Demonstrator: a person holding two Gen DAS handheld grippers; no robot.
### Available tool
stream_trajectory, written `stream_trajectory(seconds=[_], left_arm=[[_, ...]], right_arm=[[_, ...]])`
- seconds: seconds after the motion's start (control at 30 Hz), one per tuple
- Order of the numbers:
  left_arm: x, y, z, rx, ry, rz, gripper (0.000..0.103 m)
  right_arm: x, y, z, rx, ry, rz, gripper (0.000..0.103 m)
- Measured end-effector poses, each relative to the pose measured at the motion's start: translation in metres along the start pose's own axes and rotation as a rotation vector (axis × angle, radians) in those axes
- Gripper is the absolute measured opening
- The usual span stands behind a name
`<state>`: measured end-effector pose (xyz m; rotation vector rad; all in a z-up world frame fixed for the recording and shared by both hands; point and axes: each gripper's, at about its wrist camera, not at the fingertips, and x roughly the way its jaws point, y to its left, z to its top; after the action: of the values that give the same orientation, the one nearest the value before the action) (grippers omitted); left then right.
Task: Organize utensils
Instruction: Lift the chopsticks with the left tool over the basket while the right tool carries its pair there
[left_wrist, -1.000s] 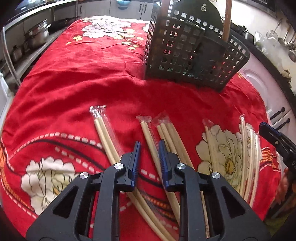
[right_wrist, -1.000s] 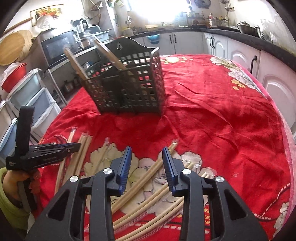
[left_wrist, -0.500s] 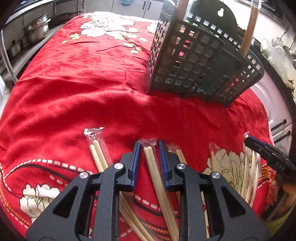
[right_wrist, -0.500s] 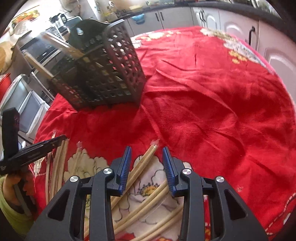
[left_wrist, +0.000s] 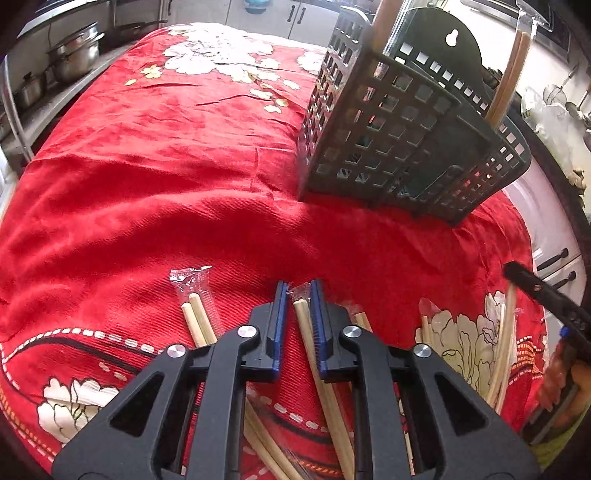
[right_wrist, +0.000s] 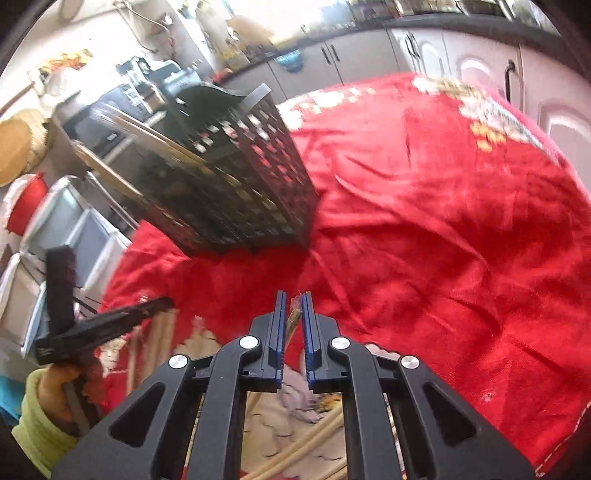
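Left wrist: pale wooden chopsticks (left_wrist: 314, 343), clear-wrapped.

Both views sit just behind a hand-held gripper and look forward and steeply down along its black fingers at close range. The left hand-held gripper (left_wrist: 298, 325) camera faces across the red flower-printed cloth on the worktop (left_wrist: 147, 177) toward the dark grey perforated plastic basket (left_wrist: 399, 140). The right hand-held gripper (right_wrist: 293, 328) camera faces the same basket (right_wrist: 240, 184) from the opposite side. Both share the cloth, the basket and the pale wrapped wooden chopsticks (left_wrist: 199, 321), and each catches the other gripper at its edge.
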<state>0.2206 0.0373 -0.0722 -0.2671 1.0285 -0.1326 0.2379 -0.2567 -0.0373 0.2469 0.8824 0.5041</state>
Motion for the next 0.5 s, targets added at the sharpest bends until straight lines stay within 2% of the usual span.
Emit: stream_trajectory(seconds=[0.17, 0.5], left_arm=[[-0.017, 0.002, 0.0, -0.021, -0.037, -0.047, 0.004], [-0.098, -0.013, 0.011, 0.005, -0.239, -0.125, 0.003]], right_arm=[[-0.029, 0.025, 0.01, -0.067, -0.075, 0.045, 0.007], [-0.083, 0.066, 0.02, -0.189, -0.226, 0.08, 0.006]])
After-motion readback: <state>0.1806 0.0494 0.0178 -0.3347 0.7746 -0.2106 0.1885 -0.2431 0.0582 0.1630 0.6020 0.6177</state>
